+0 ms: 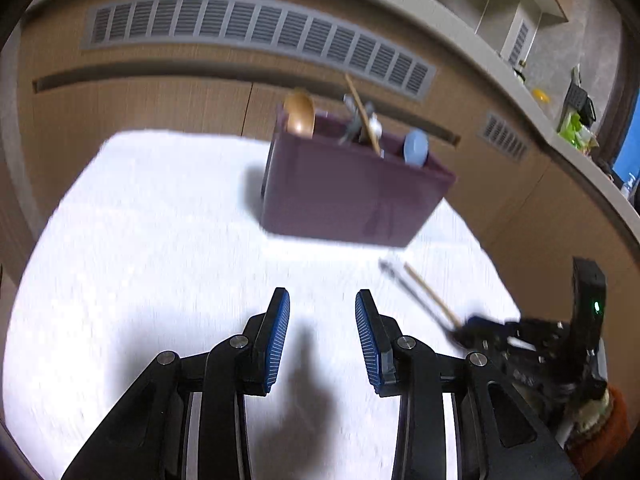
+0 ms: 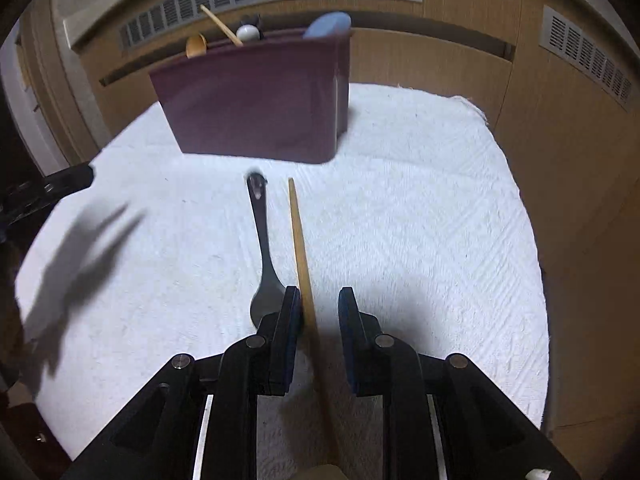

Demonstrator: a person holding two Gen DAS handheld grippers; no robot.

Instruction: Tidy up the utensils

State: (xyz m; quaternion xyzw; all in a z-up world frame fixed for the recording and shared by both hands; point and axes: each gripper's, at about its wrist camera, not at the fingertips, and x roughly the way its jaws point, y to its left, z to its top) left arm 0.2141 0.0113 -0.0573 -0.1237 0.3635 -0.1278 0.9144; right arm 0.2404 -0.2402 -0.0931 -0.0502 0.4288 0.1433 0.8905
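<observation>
Wooden utensil between parted right gripper pads, ungripped, beside dark spoon; left gripper open, empty, above white cloth.

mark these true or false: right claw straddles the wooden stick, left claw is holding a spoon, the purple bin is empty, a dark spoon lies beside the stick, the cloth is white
1. The right claw straddles the wooden stick. True; it is open around it.
2. The left claw holds a spoon. False; it is open with nothing between its fingers.
3. The purple bin is empty. False; a wooden spoon and a blue utensil stick out.
4. A dark spoon lies beside the stick. True.
5. The cloth is white. True.
</observation>
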